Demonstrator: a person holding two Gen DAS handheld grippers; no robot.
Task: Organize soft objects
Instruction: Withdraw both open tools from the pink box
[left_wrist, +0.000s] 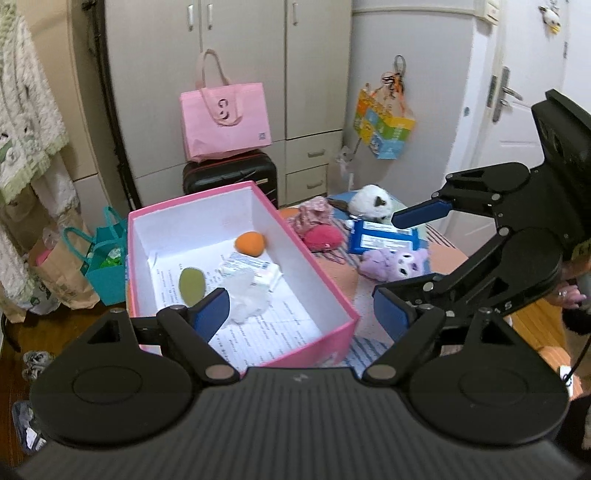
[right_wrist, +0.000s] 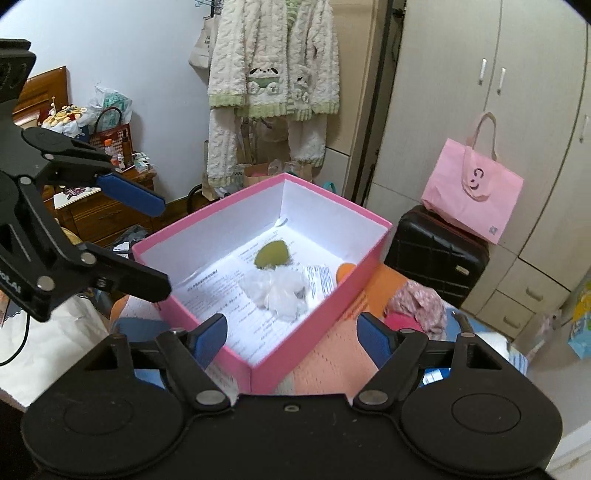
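A pink box (left_wrist: 334, 295) with a white inside holds an orange sponge (left_wrist: 250, 243), a green oval pad (left_wrist: 191, 286), a tissue pack (left_wrist: 258, 268) and crumpled clear plastic (left_wrist: 248, 297). My left gripper (left_wrist: 303, 314) hangs open over the box's near end, nothing between its fingers. To the right of the box lie a pink plush (left_wrist: 322, 238), floral cloth (left_wrist: 314, 212), a white plush (left_wrist: 371, 205), a blue wipes pack (left_wrist: 384, 236) and a purple plush (left_wrist: 393, 262). My right gripper (right_wrist: 293, 339) is open and empty above the box's (right_wrist: 321, 192) near corner.
A pink tote (left_wrist: 225, 122) sits on a black suitcase (left_wrist: 229, 177) against the wardrobe behind the box. A teal bag (left_wrist: 105, 258) and paper bag (left_wrist: 62, 273) stand on the floor to the left. A fleece robe (right_wrist: 273, 74) hangs beyond. A white door (left_wrist: 517, 92) is at the right.
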